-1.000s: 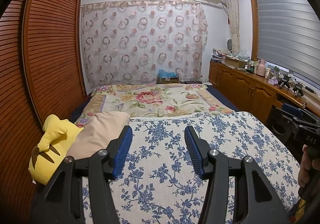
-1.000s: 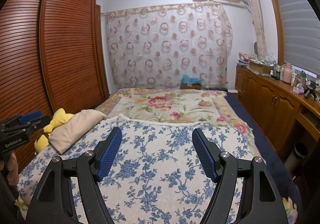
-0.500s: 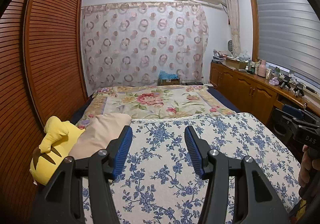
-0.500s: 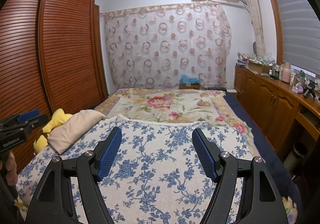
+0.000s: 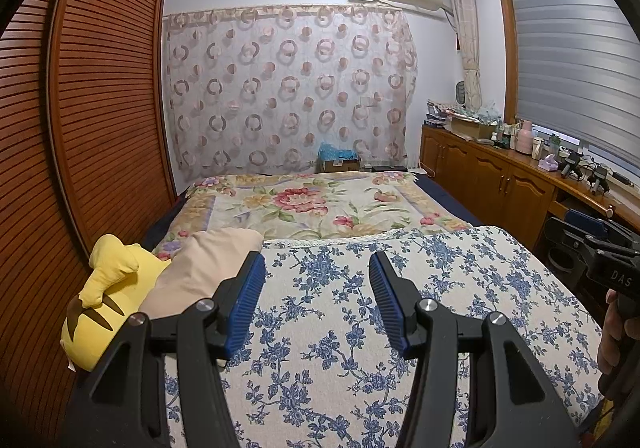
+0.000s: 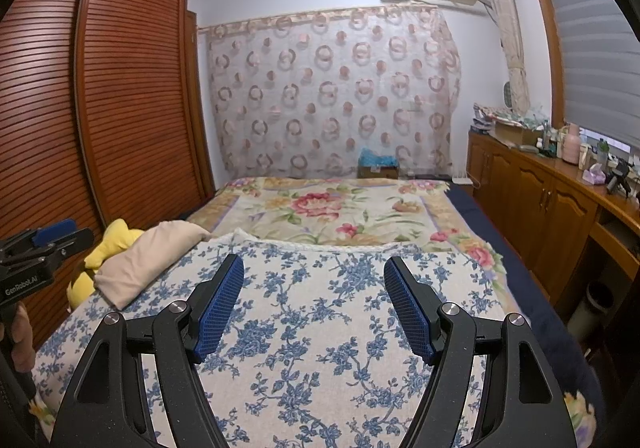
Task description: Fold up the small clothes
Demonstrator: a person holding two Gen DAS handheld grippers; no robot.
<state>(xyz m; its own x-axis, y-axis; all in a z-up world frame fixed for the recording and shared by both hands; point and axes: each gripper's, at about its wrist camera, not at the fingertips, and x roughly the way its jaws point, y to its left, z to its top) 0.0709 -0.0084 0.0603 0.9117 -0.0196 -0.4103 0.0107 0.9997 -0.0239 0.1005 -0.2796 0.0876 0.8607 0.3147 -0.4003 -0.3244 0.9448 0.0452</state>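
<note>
Both claws, left claw [image 5: 316, 280] and right claw [image 6: 314, 284], hung spread and empty above the blue-floral cover [image 5: 460, 288] on the bed; no small garment was in view, so a blind pinch risked gathering that cover or the beige pillow [image 5: 208, 264] instead.

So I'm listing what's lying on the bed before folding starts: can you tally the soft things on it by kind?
Blue-flowered cover: 1
Pink-flowered blanket: 1
Beige pillow: 1
Yellow plush toy: 1
Total: 4
No small clothes show on the bed in either view.
</note>
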